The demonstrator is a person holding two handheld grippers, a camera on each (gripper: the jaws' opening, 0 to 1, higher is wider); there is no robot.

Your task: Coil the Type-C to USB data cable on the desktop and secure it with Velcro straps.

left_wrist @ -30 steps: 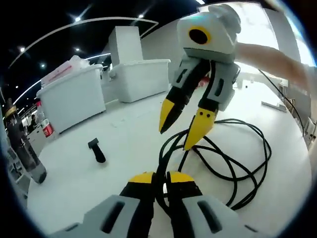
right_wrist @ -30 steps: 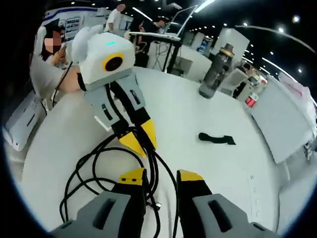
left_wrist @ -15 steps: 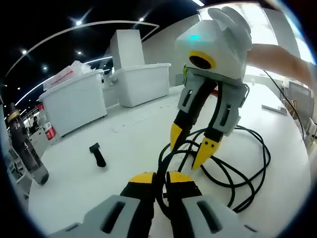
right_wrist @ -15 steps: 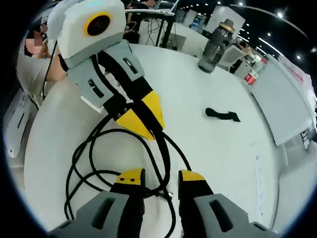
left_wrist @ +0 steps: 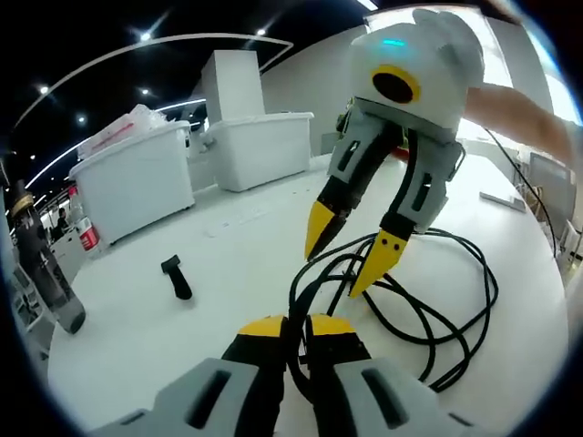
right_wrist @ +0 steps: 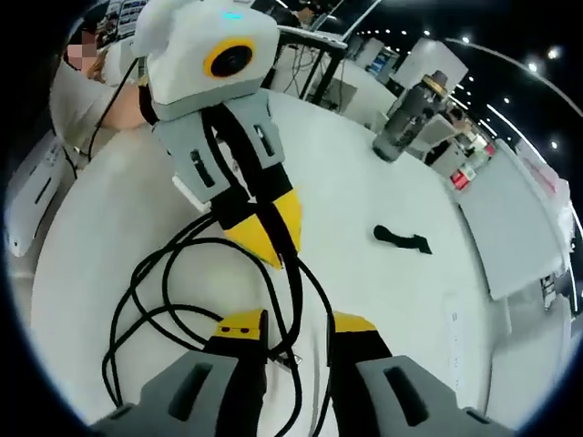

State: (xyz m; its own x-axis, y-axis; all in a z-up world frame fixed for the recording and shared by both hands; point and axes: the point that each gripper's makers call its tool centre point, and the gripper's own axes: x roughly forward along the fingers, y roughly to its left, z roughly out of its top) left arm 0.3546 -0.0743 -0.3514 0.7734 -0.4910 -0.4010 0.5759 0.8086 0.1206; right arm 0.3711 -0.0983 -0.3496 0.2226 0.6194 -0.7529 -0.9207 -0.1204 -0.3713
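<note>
Black cable (left_wrist: 428,300) lies in loose, uneven loops on the white bench (left_wrist: 228,264), lower right of the left gripper view, lower left of the right gripper view. Left gripper (left_wrist: 299,326), fingers together, clamped on cable strands at bottom centre. Right gripper (left_wrist: 355,250), fingers apart, hovers above the loops at frame centre, holding nothing. In the right gripper view a strand runs up between its own open fingers (right_wrist: 241,326). Velcro strap (left_wrist: 176,276) lies alone at left, well apart from the cable.

Risks, as a judgement: loops differ in size and could spring open or tangle if the left grip slips; right fingers closing now might catch one strand, not the bundle. Strap needs a reach away from the coil.

Room: open bench around cable and strap. White bins (left_wrist: 137,173) upper left, bottle (right_wrist: 408,114) upper right of the right gripper view, both clear of the work. Bench edge curves close at lower left.
</note>
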